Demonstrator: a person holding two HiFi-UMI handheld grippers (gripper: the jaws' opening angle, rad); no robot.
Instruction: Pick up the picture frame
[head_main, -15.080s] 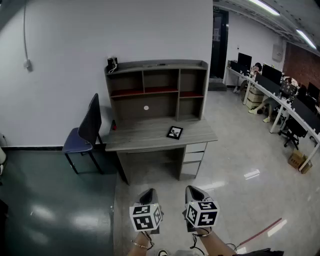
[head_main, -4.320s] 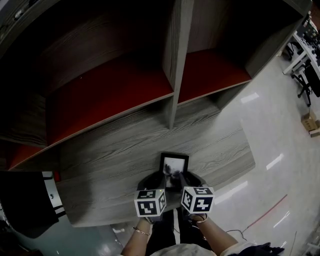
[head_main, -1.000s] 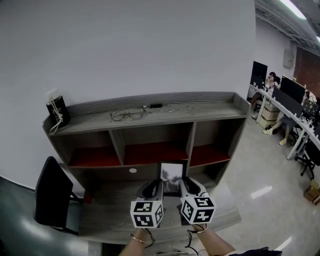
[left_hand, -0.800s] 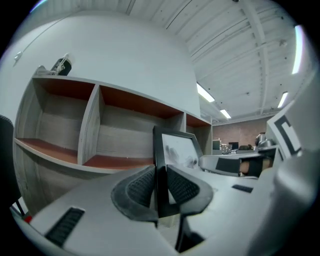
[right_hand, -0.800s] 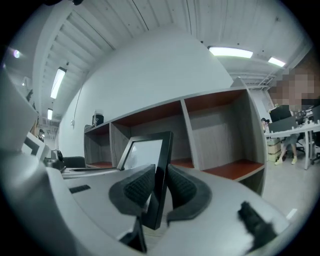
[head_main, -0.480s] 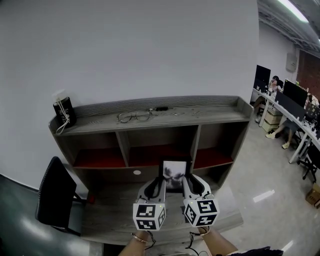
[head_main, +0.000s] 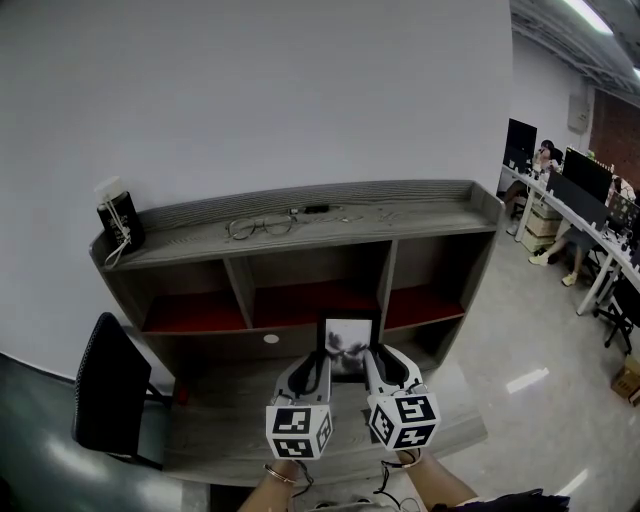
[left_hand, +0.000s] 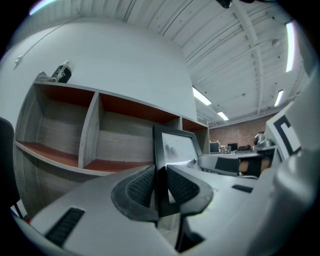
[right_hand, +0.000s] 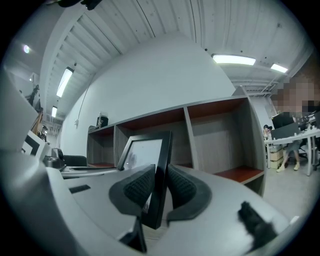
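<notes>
A black picture frame with a pale picture stands upright in the air above the desk, held from both sides. My left gripper is shut on its left edge; in the left gripper view the ribbed pads pinch the black frame. On the frame's right edge my right gripper is shut, and in the right gripper view the frame sits between its pads. Both grippers point level toward the shelf unit.
A grey desk carries a hutch with red-lined compartments. Glasses and a small dark bottle lie on its top. A black chair stands at the left. Office desks with people are at the far right.
The frame stays gripped on both sides and held up in front of the hutch. The view has shifted slightly; the hands have barely moved.
</notes>
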